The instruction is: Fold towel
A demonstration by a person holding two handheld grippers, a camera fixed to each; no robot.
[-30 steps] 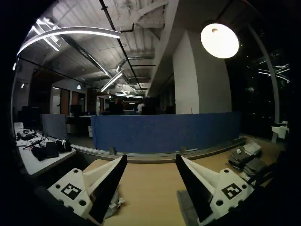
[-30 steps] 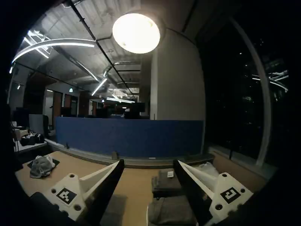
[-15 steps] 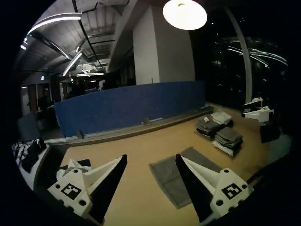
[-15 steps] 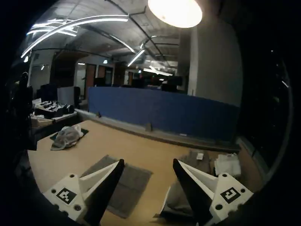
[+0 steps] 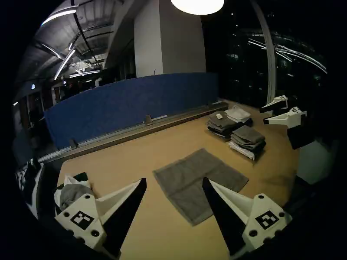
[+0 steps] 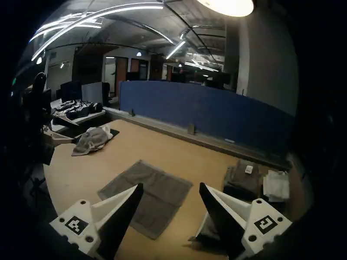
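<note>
**Left gripper view:** The left gripper (image 5: 173,180) has its 2 fingers spread wide with nothing between them. It hangs above the light wooden table (image 5: 130,151). The flat grey terry towel (image 5: 199,182) lies ahead and a little to the right, spread in 1 layer. It is turned like a diamond, so 1 corner points back between the fingers. The right-hand finger overlaps the near right edge in the picture, but there is no contact.

Farther right, the right gripper (image 5: 262,117) is also spread and empty. It sits beside the 2 stacks of folded grey and white towels (image 5: 236,130), well apart from the flat towel. A crumpled grey cloth heap (image 5: 71,193) sits at the near left.

**Right gripper view:** Here the right gripper's 2 fingers are wide and hold nothing. The towel (image 6: 147,195) lies ahead and slightly left, again with a corner pointing toward the fingers. The folded stacks (image 6: 245,177) are just to the right.

The towel therefore sits between the 2 grippers, and each gripper faces a different near edge. The lens bends its outline too much to tell its long axis. Neither gripper looks clearly nearer, so I judge that each must first drop to a corner on its own side.
</note>
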